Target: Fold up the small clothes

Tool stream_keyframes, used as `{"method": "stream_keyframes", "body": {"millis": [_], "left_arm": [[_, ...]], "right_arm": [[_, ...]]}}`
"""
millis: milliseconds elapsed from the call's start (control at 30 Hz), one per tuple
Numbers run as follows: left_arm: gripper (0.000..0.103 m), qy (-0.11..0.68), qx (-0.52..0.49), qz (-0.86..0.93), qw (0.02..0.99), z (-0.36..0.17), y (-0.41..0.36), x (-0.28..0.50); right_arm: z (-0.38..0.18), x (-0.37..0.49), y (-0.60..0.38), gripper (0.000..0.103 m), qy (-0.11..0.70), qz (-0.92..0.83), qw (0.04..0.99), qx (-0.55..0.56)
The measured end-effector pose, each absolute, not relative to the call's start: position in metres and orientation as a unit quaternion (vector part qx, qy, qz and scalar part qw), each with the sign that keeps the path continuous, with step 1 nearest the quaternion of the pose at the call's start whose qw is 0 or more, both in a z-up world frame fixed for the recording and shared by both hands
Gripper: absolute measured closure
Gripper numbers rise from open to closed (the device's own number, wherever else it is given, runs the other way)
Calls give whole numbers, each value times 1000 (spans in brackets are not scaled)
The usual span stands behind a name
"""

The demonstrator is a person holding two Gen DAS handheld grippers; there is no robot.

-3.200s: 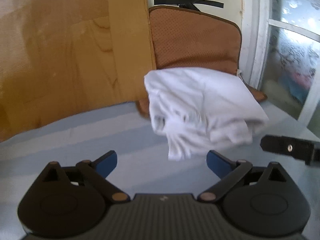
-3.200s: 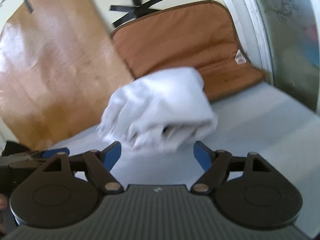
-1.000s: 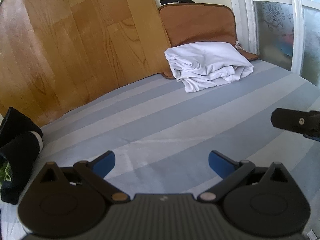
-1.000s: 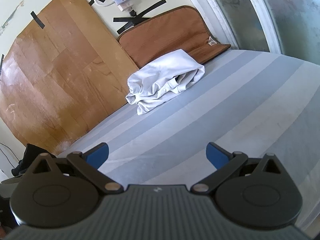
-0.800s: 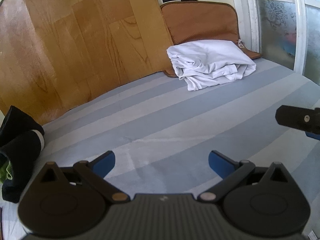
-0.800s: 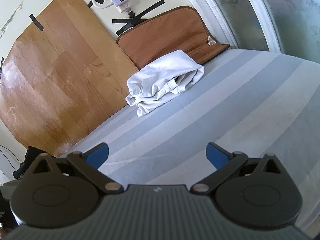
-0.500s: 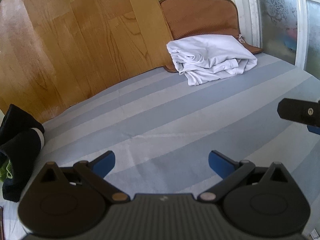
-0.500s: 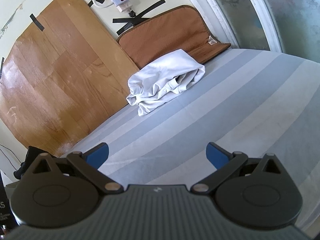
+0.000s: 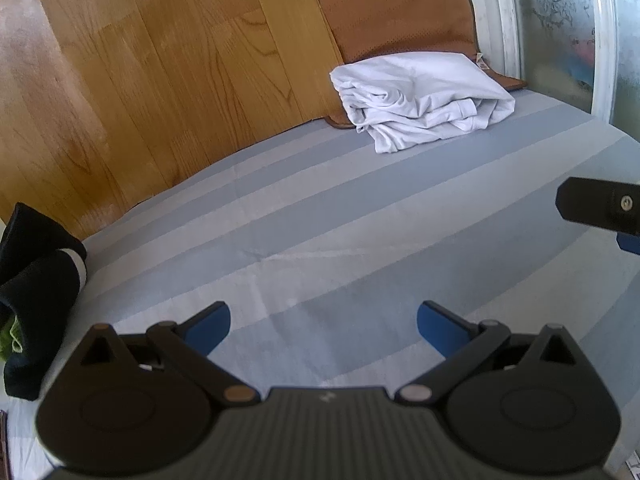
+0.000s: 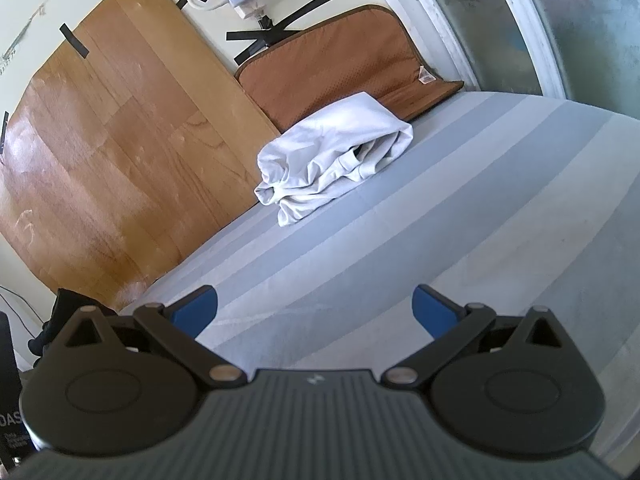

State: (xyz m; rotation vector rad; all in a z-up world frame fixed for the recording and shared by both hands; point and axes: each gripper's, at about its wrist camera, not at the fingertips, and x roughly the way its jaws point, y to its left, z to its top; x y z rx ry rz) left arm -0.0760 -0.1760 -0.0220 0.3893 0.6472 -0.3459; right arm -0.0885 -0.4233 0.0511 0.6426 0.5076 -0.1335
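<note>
At far left of the striped bed sheet (image 9: 320,208), dark clothing (image 9: 36,280). Left gripper (image 9: 323,322): jaws spread, empty. Folded white garment (image 9: 420,96) lies well ahead, right of centre, against brown cushion (image 9: 400,20), long axis left-right. Right gripper (image 10: 315,306): jaws spread, empty.

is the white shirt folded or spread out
Folded. The white shirt sits as a compact, layered bundle against the brown cushion, stacked edges showing at its front. Neither claw touches it.
</note>
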Motion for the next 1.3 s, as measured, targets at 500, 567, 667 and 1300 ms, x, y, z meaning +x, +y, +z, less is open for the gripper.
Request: {"method": "stream_keyframes", "body": {"millis": [500, 567, 667, 1300], "left_arm": [[0, 319, 200, -173, 910, -26, -178, -78], [0, 319, 201, -174, 910, -26, -178, -78], [0, 318, 203, -176, 909, -27, -179, -79], [0, 320, 207, -178, 907, -30, -180, -79]], "right_arm": [[49, -87, -423, 0, 250, -65, 913, 316], [48, -88, -423, 0, 251, -65, 913, 317], [48, -88, -423, 0, 251, -64, 912, 317], [46, -88, -421, 0, 253, -65, 911, 318]]}}
